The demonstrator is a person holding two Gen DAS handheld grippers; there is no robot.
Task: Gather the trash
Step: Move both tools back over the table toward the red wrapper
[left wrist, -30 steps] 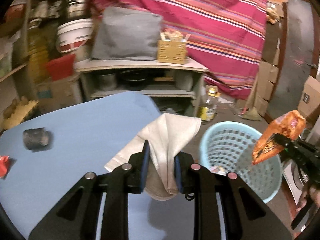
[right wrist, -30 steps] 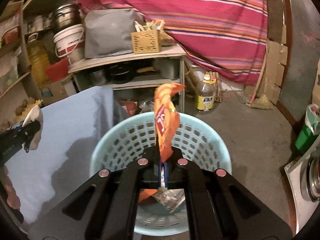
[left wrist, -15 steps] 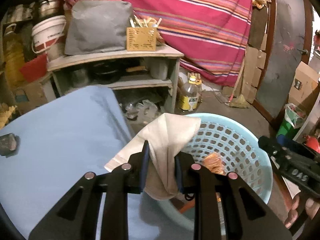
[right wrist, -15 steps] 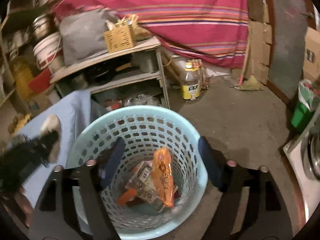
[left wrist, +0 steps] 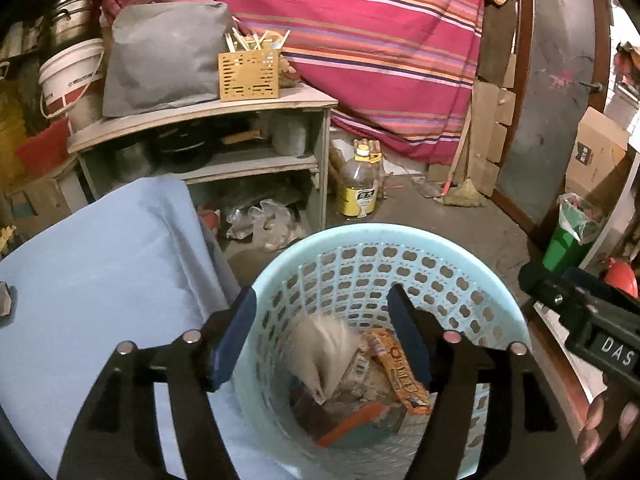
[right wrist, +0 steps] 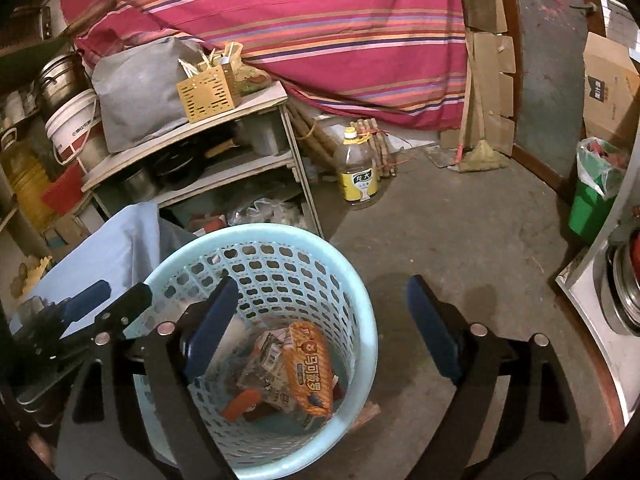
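Table (left wrist: 100,248) with blue cloth, left of light-blue perforated basket (left wrist: 496,312). Left gripper (left wrist: 322,334) and right gripper (right wrist: 316,312) over basket — jaws opening, nothing between. In basket: blurred white cloth (left wrist: 326,350), orange wrapper (right wrist: 310,368).

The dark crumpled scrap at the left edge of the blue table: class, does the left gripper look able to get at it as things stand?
Probably yes: the left gripper is opening with nothing between its fingers, and bare blue table lies between it and the scrap.
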